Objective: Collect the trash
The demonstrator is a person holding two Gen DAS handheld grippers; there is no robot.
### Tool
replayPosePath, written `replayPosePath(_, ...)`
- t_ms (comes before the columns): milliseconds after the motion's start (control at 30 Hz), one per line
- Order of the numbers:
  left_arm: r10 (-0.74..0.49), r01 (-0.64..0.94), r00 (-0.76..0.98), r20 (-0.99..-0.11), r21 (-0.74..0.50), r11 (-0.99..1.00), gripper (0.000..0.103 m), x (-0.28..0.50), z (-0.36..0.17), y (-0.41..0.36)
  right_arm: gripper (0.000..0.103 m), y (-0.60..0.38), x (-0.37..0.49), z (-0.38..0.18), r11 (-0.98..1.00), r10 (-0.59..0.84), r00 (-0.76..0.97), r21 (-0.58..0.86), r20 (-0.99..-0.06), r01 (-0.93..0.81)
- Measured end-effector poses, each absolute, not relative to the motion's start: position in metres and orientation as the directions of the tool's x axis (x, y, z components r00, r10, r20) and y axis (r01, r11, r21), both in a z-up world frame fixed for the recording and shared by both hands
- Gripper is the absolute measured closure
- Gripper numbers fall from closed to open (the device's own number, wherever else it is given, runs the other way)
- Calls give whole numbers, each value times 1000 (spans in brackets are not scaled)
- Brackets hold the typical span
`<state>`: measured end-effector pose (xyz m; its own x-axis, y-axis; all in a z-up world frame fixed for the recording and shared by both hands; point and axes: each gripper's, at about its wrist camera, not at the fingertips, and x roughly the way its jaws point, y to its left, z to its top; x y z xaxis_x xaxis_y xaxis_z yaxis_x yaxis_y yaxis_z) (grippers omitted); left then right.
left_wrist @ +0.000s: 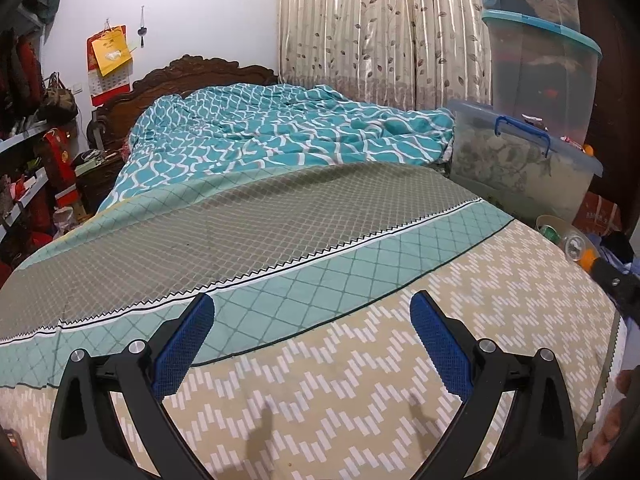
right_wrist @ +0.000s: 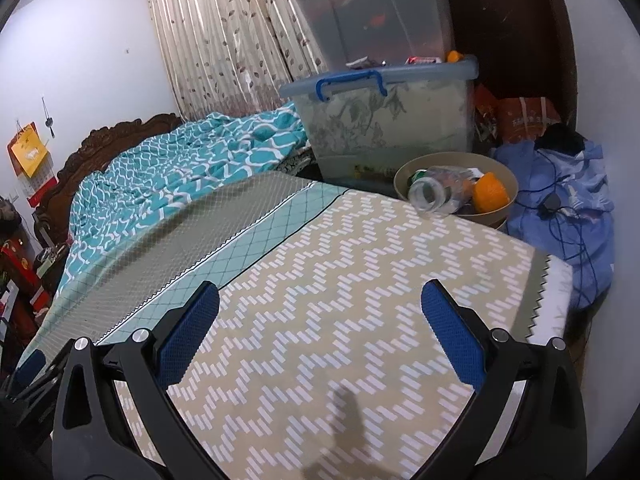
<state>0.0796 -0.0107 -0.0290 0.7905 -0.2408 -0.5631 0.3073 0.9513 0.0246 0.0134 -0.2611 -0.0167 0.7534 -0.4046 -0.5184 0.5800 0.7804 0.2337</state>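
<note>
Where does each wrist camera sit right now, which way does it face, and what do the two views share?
Left wrist: above the bed's foot, facing the carved wooden headboard; open left tongs, a hand at right edge.
Right wrist: same bed end, angled right toward the beige bowl of trash; open right tongs.
Shared: beige zigzag bedspread, teal patterned quilt, blue-handled clear storage box.

Each tool is built alike: the left tool [left_wrist: 312, 308] and the right tool [right_wrist: 320, 300] both have two black, curved plastic arms that widen toward the camera, each with a triangular recess near its base. Round silver screw heads sit in pairs at the pivots. The inner faces of the fingers [left_wrist: 182, 352] carry blue pads with a fine diamond-grid texture, possibly rubber, though the material is hard to judge.
</note>
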Motion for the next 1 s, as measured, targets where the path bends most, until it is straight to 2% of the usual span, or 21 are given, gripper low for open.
replayPosePath(233, -284, 346, 770, -571, 0, 938, 8, 71, -20, -17, 3, -268, -20, -1, 772, -415, 766, 255, -491, 582)
replayPosePath(633, -310, 422, 725, -615, 41, 906, 9, 40, 5, -69, 3, -292, -66, 26, 759, -410, 805, 328, -429, 562)
replayPosePath(1000, -257, 424, 758, -599, 154, 892, 8, 13, 18, -104, 3, -310, -91, 27, 734, -415, 816, 383, -402, 561)
